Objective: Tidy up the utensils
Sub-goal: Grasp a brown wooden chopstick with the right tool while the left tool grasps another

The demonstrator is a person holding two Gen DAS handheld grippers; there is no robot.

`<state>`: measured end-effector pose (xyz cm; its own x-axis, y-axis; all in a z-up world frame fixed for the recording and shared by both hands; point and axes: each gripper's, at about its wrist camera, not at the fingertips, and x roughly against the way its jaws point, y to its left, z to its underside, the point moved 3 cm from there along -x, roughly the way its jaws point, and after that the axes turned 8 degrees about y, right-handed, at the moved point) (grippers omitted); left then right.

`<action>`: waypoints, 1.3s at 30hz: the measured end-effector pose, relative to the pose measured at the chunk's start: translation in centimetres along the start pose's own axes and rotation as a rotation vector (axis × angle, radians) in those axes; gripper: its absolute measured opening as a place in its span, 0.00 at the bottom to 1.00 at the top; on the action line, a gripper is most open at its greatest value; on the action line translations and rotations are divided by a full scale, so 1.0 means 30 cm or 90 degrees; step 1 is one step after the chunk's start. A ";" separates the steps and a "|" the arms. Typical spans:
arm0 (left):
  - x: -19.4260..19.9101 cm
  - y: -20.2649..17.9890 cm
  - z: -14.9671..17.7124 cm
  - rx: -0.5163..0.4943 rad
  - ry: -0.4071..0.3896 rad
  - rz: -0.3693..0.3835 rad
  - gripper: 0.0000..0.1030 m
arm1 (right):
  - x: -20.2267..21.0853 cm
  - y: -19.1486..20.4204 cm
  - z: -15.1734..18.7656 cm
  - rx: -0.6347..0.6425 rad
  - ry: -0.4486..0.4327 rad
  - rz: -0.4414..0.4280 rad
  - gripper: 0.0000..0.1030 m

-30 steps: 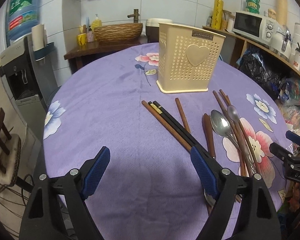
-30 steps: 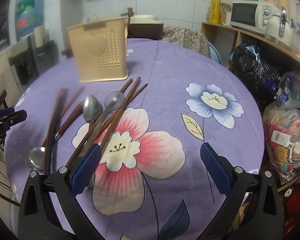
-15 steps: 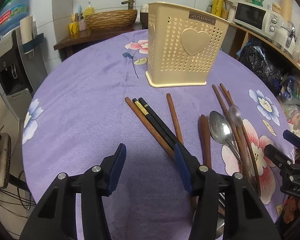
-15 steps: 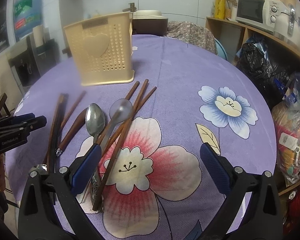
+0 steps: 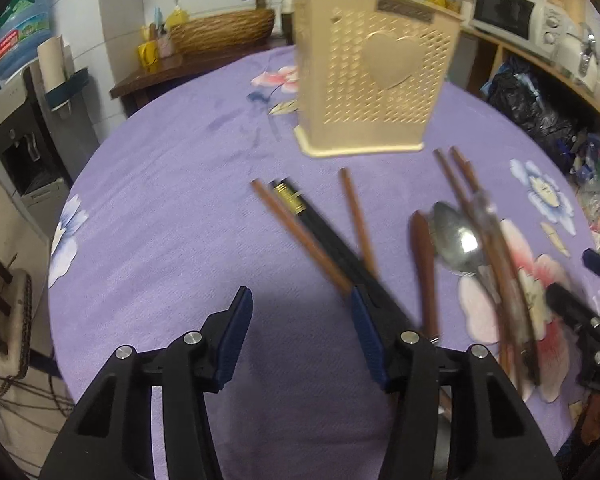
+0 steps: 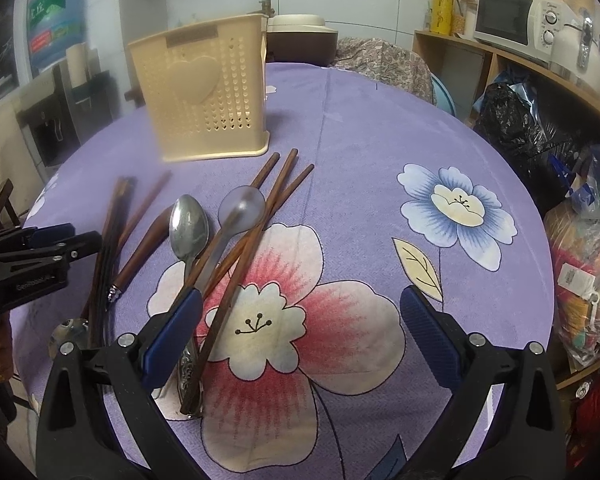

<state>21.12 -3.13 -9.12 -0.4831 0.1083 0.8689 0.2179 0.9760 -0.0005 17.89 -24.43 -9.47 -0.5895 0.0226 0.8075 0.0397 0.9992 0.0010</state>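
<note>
A cream perforated utensil holder (image 5: 372, 80) with a heart stands upright on the purple flowered tablecloth (image 5: 160, 200). In front of it lie a black chopstick pair (image 5: 324, 232), several brown chopsticks (image 5: 300, 236) and a metal spoon (image 5: 458, 240). My left gripper (image 5: 300, 300) hovers low over bare cloth, jaws half apart with nothing between them; its right pad sits beside the black pair's near end. My right gripper (image 6: 300, 300) is wide open over the pink flower, its left finger above the handles of two spoons (image 6: 188, 228) and crossed brown chopsticks (image 6: 260, 224). The holder (image 6: 204, 92) stands beyond.
The table's round edge drops off at left and right. A shelf with a microwave (image 6: 512, 16) and bags (image 6: 520, 128) runs along the right. A water dispenser (image 5: 24, 128) and a side table with a wicker basket (image 5: 224, 32) stand behind the table.
My left gripper's jaws have narrowed from wide to half apart, and it has moved forward and lower toward the chopsticks. The right gripper has barely shifted.
</note>
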 end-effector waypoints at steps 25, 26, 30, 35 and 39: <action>-0.088 0.089 -0.154 0.039 0.033 -0.004 0.51 | 0.014 -0.049 0.015 -0.019 0.000 -0.004 0.95; -0.093 0.078 -0.160 0.033 0.035 -0.013 0.51 | 0.011 -0.049 0.013 -0.020 0.002 -0.005 0.95; -0.122 0.052 -0.201 0.021 0.043 -0.029 0.51 | 0.020 -0.036 0.008 -0.014 -0.004 -0.010 0.95; -0.134 0.018 -0.232 -0.001 0.042 -0.028 0.34 | 0.010 -0.036 -0.005 -0.007 0.002 -0.019 0.95; -0.123 0.006 -0.213 -0.019 0.033 -0.017 0.24 | -0.018 -0.084 -0.054 -0.028 0.013 -0.033 0.95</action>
<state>28.38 -4.55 -9.16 -0.4448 0.0713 0.8928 0.2305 0.9724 0.0371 19.41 -27.02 -8.97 -0.5750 -0.0309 0.8175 0.0450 0.9966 0.0693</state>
